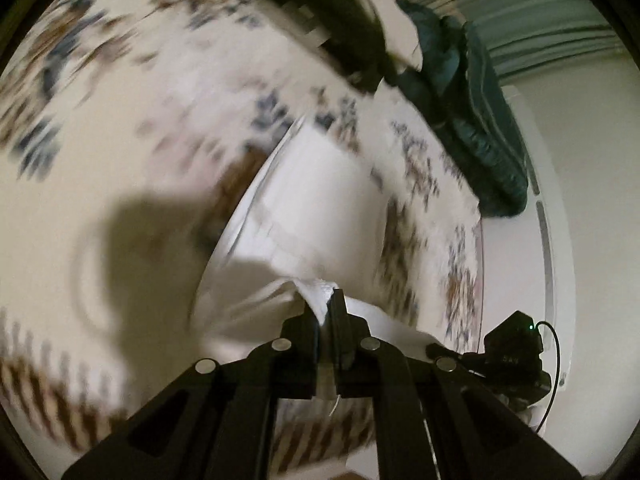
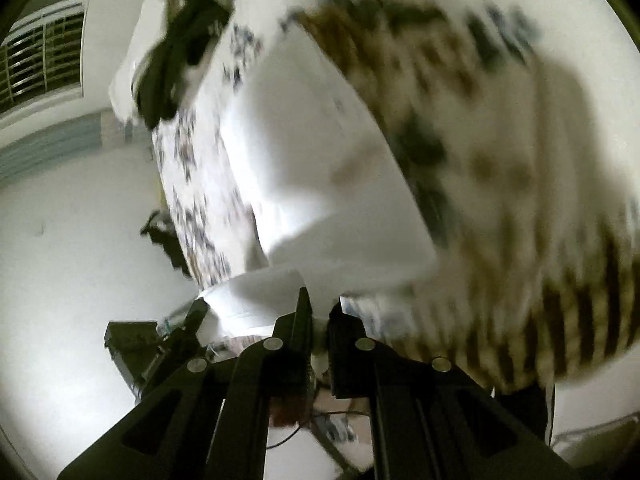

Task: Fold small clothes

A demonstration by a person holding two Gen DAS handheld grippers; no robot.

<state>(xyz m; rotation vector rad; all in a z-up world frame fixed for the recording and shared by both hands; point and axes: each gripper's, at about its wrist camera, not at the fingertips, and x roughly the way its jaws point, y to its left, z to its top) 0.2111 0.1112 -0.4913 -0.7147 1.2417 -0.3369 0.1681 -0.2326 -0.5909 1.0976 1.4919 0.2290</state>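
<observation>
Both views heavily motion-blurred; detail limited.

White garment (image 1: pixel 316 196): plain white cloth, no print visible, folded or layered edges showing along its left side in the left wrist view. It lies on a bed covered by a patterned sheet (image 1: pixel 120 92) (cream ground, blue and brown leaf-like motifs, brown striped border). Long axis runs from the near edge of the bed, where the tongs are, away toward the far edge where dark items lie. Near end is lifted and bunched; far end still lies flat on the sheet. In the right wrist view the same white garment (image 2: pixel 320 152) appears as a broad, smooth, roughly rectangular panel, its near edge curling over.

Left tongs (image 1: pixel 325 308): clenched on a pinch of the garment's near edge; white fabric puckers up between the fingers.

Right tongs (image 2: pixel 320 312): clenched, white cloth visible in the narrow slot between the fingers, so grasping the near edge as well.

Other items: a black garment (image 1: pixel 332 12) at the far edge of the bed; a dark teal garment (image 1: pixel 472 120) heaped along the bed's right edge in the left view. Left tongs also visible low-left in the right wrist view.
</observation>
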